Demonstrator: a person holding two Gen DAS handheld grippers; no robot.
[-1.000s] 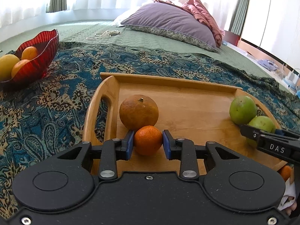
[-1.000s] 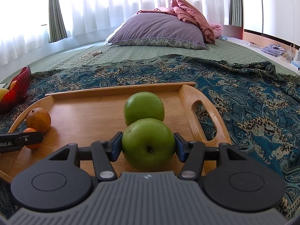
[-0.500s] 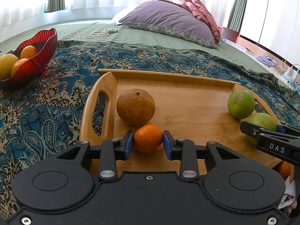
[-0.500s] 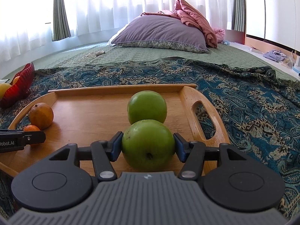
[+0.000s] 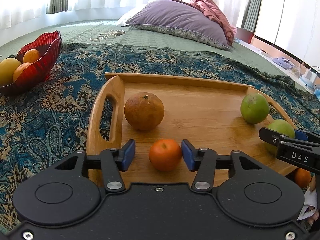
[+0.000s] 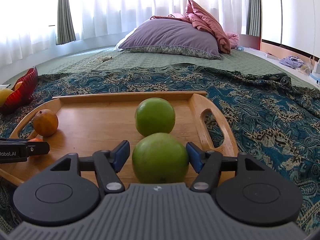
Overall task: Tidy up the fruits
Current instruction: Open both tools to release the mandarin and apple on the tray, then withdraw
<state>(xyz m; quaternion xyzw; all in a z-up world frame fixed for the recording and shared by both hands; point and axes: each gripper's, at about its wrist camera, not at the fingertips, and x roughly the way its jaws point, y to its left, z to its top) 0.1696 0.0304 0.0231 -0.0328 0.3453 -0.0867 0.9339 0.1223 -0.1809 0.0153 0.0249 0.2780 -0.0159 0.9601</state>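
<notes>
A wooden tray lies on a patterned blue blanket. My left gripper straddles a small orange that rests on the tray. Its jaws are opening, and a clear gap shows at the left pad. A larger brownish orange sits just behind. My right gripper straddles a green apple on the tray's right side. Its jaws are also opening, with the left pad off the fruit. A second green apple stands behind it, touching it.
A red glass bowl with oranges and a yellow fruit stands on the blanket at the far left. A purple pillow and a pink cloth lie at the head of the bed. A white cable rests on the green cover.
Both grippers' jaws have spread apart. The small orange and the near green apple, held a second ago, now rest on the tray with gaps at the pads.
</notes>
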